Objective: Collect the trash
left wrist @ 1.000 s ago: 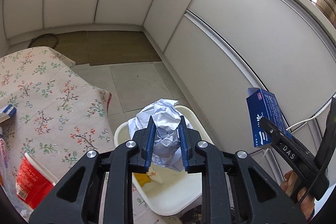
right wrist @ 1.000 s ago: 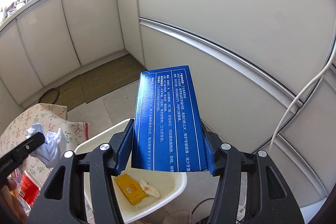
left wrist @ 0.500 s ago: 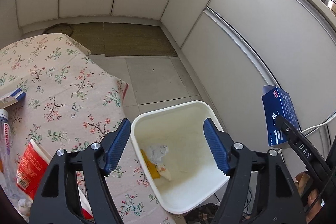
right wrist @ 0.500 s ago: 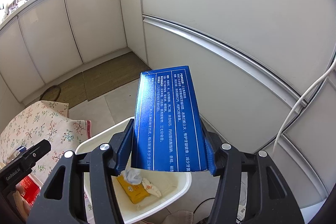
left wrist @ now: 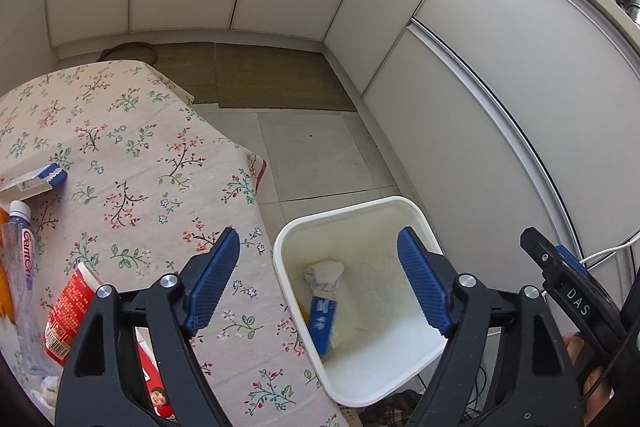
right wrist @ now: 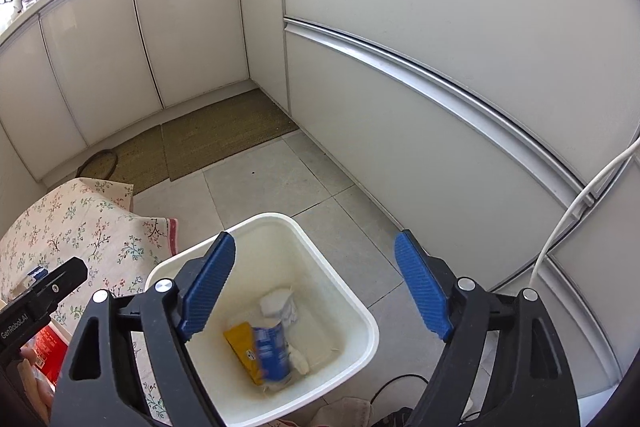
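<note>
Both drops done: left gripper (left wrist: 318, 281) and right gripper (right wrist: 314, 285) just opened, nothing between the jaws. Blue box (right wrist: 272, 351) and paper wad (left wrist: 323, 274) in bin (left wrist: 416, 217). Risk: sweeping left for the red carton (left wrist: 66, 311) could clip the near bin rim and tip it.

Our left gripper (left wrist: 320, 281) and right gripper (right wrist: 314, 283) match: black plastic arms with triangular cut-outs, silver screws at the joints, and blue ribbed pads (left wrist: 424, 289) at the tips.

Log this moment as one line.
left gripper: open, empty | right gripper: just opened, empty | blue cardboard box, crumpled white paper: in white plastic bin
</note>
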The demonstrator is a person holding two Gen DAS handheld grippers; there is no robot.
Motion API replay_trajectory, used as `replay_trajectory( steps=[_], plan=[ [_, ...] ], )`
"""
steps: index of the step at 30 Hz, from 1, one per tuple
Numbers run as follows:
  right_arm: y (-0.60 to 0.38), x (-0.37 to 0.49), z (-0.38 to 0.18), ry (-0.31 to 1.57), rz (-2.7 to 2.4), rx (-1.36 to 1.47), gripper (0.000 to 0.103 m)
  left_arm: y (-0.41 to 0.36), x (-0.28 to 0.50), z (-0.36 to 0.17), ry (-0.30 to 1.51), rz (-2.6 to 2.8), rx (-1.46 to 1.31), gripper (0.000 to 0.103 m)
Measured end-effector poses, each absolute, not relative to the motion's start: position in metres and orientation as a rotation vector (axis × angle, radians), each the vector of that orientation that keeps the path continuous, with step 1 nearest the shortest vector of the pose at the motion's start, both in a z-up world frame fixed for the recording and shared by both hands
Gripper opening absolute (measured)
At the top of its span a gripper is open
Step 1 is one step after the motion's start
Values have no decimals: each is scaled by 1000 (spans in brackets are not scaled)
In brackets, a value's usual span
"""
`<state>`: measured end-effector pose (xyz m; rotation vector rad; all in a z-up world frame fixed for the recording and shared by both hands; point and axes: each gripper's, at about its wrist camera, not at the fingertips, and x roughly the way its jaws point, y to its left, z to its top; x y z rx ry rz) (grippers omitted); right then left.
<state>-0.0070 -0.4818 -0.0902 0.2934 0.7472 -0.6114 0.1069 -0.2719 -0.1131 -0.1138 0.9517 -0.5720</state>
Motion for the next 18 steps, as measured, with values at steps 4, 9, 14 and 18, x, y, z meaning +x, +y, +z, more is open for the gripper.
replay_trajectory(
  steps=[4,9,14,18],
  plan=[
    [-480,-6,-91,756,-624,279,86,-269,107,-113,947,-560,-111,84],
    [-472,1,-96,782,-637,247,91,-261,108,-110,945,-535,-108,88],
    [-455,10,-95,788,-598,239,92,-248,106,-105,923,-490,-65,93],
    [-435,18,-90,771,-561,218,92,-233,108,-102,910,-439,-41,94]
  ],
)
